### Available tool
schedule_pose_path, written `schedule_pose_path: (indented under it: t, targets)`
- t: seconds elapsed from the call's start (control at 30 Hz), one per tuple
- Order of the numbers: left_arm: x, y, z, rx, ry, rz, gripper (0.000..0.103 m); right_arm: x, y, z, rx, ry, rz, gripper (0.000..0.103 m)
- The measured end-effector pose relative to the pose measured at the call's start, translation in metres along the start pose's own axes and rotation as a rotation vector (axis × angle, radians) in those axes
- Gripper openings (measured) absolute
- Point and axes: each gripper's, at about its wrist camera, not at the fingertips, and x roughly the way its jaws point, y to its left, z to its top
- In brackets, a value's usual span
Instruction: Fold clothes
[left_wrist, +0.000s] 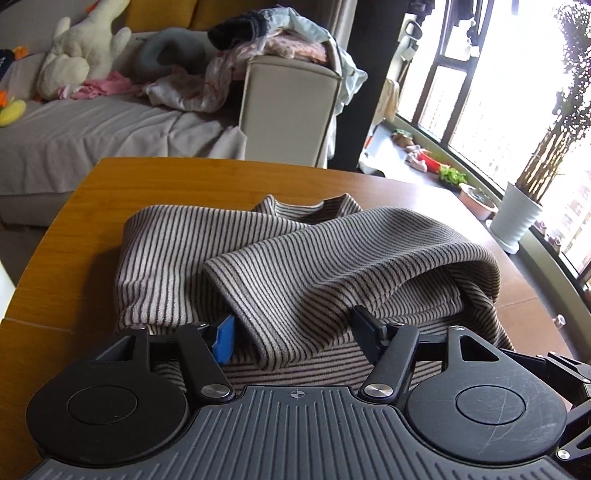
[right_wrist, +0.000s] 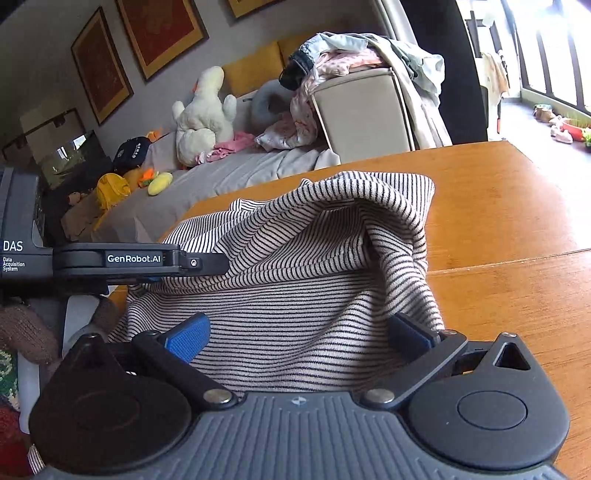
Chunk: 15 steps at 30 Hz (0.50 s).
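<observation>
A: Okay, quick pass. Where's the garment?

B: Striped sweater (left_wrist: 229, 266) lies on the wooden counter (left_wrist: 85, 206), partly folded, neck at the far side. One sleeve is laid across the body and its cuff end hangs toward the left wrist camera.

A: Left hand-held gripper (left_wrist: 295, 328)?

B: About half open. The sleeve's cuff end sits between the fingers; the blue pad (left_wrist: 224, 336) is just beside the fabric on one side, the dark finger on the other is against the bunched fold. Can't tell if either pad actually presses, so no confirmed grip.

A: Right hand-held gripper (right_wrist: 299, 332)?

B: Wide open, low over the near hem. Flat striped fabric lies between the fingers; a raised hump of the sweater drapes down onto the right-side finger. Left-side blue pad (right_wrist: 186, 336) is clear of the cloth folds, resting over the flat layer. Not gripping.

A: Anything else?

B: Left hand-held gripper's black body shows in the right wrist view, fingertip tucked in at the sweater's edge. Behind the counter: sofa (left_wrist: 110, 125) with a white plush toy (left_wrist: 83, 44) and a clothes pile (left_wrist: 273, 40) on the armrest.
</observation>
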Motion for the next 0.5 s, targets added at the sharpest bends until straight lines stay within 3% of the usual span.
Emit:
schedule_pose_path:
  t: [0.07, 0.13, 0.37, 0.5]
  targets:
    - [0.002, 0.002, 0.001, -0.006, 0.0, -0.02, 0.038, 0.0, -0.001, 0.0, 0.003, -0.001, 0.002, 0.103]
    - [-0.001, 0.0, 0.002, 0.018, -0.014, -0.044, 0.026, 0.0, 0.0, 0.001, 0.003, 0.0, 0.001, 0.103]
    - [-0.04, 0.007, 0.029, 0.086, -0.188, 0.007, 0.022, 0.001, -0.001, 0.003, -0.001, 0.002, 0.002, 0.103]
    - [-0.052, 0.033, 0.044, 0.065, -0.216, 0.054, 0.022, 0.001, -0.001, 0.003, -0.006, 0.005, 0.009, 0.103]
